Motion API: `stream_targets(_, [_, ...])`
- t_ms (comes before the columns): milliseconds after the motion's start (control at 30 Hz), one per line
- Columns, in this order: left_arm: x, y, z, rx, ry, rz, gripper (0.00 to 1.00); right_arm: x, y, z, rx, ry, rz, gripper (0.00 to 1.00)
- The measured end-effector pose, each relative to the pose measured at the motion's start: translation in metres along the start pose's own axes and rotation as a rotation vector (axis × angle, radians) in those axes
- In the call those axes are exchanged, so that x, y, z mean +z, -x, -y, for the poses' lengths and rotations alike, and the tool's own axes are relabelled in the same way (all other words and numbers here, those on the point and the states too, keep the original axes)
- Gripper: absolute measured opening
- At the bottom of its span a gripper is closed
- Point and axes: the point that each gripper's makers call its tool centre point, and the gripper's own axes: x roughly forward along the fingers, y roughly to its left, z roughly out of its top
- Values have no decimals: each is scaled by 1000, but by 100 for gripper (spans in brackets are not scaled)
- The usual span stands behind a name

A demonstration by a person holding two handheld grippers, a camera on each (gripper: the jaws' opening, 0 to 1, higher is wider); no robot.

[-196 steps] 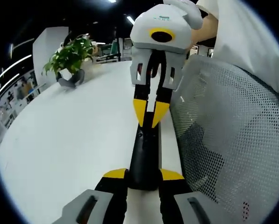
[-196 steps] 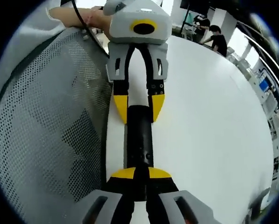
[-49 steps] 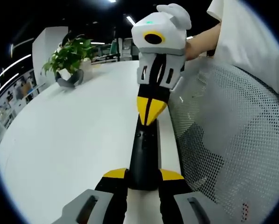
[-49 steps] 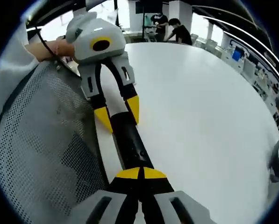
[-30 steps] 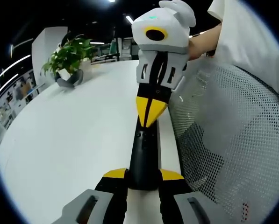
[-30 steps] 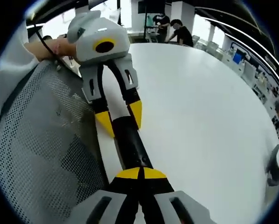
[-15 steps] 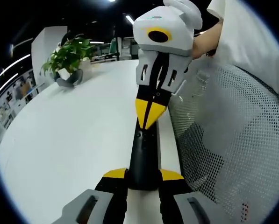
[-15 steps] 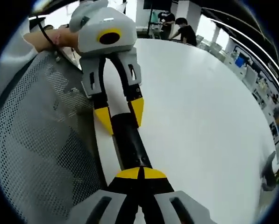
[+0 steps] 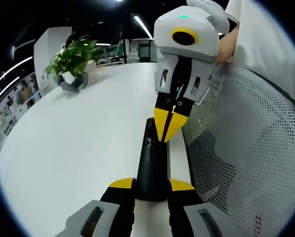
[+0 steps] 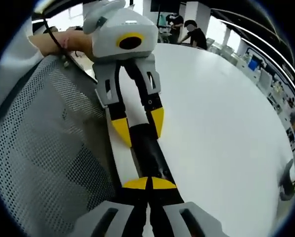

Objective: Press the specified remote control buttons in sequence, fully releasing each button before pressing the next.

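In the left gripper view, your left gripper [image 9: 151,185] is clamped on the near end of the black remote control [image 9: 150,159], which lies along the edge of the white table [image 9: 73,148] beside the mesh chair back [image 9: 241,148]. The right gripper [image 9: 170,129], its yellow tips pressed together, hangs over the remote's far half. Whether it touches a button is hard to tell. Keep the left grip steady, come straight down on one button only, then lift fully clear before the next. Half a second ago the closed tips pointed nearer the remote's middle line; now they have swung toward the chair side.

In the right gripper view, the right gripper [image 10: 149,183] has its jaws together above the remote [image 10: 149,148], and the left gripper [image 10: 137,124] straddles its far end. That gripper sat more to the left before.
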Motion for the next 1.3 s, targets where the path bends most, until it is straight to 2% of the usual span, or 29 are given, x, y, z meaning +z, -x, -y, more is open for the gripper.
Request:
stream_targets(200, [0, 0, 0, 0, 1, -1, 24, 0, -2, -3, -13, 65, -42, 0])
stream_targets(433, [0, 0, 0, -2, -1, -4, 24, 1, -5, -4, -9, 73, -57, 0])
stream_targets(600, [0, 0, 0, -1, -1, -3, 24, 0, -3, -2, 2, 49, -39, 0])
stream_targets(667, [0, 0, 0, -1, -3, -2, 24, 2, -2, -3, 32, -27, -14, 0])
stream_targets(767, [0, 0, 0, -1, -2, 0, 24, 4, 1, 6, 3, 2, -14, 0])
stream_targets(900, [0, 0, 0, -2, -4, 0, 24, 4, -1, 13, 8, -20, -27, 0])
stream_targets(1133, [0, 0, 0, -2, -4, -1, 24, 3, -3, 12, 16, 10, -49, 0])
stream_targets(1300, [0, 0, 0, -5, -4, -1, 24, 4, -5, 13, -12, 64, -96, 0])
